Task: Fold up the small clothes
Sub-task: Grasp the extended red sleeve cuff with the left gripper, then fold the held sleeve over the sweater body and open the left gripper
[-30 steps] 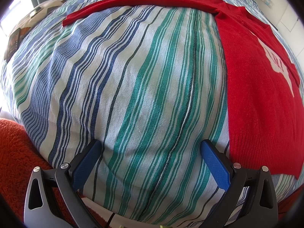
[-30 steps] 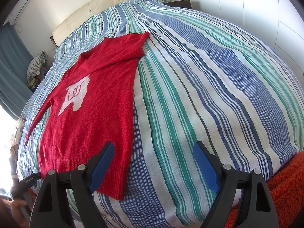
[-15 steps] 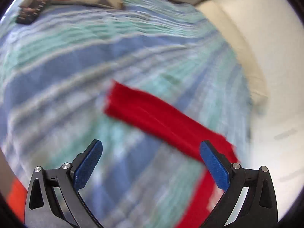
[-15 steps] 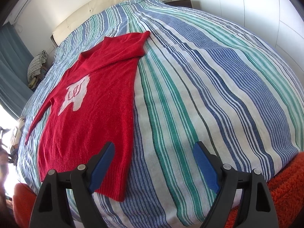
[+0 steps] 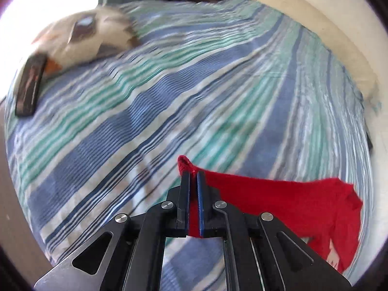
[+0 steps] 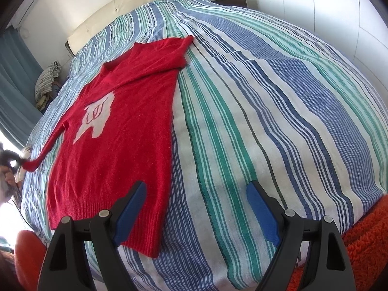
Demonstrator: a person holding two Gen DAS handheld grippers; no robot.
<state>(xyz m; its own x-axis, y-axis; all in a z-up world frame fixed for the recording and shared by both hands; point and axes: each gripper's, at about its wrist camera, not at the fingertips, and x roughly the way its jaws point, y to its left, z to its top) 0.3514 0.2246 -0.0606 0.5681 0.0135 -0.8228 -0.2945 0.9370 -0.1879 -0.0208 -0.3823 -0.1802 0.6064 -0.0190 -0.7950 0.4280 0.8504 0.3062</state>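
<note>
A small red sweater with a white motif lies flat on the striped bed. My left gripper is shut on the cuff of its left sleeve; the cuff sticks out past the fingertips and the sleeve trails off to the right. From the right wrist view the left gripper shows at the far left edge, holding that sleeve end. My right gripper is open and empty, hovering over the sweater's hem near the bed's foot.
A cushion and a dark flat remote-like object lie on the bed's far left corner. A cream headboard is at the back. Orange fluffy fabric lies at the foot. Clothes are piled beside the curtain.
My left gripper swung from the bed's foot to the left sleeve, closed on its cuff and lifted it. The right gripper has stayed still and open.
</note>
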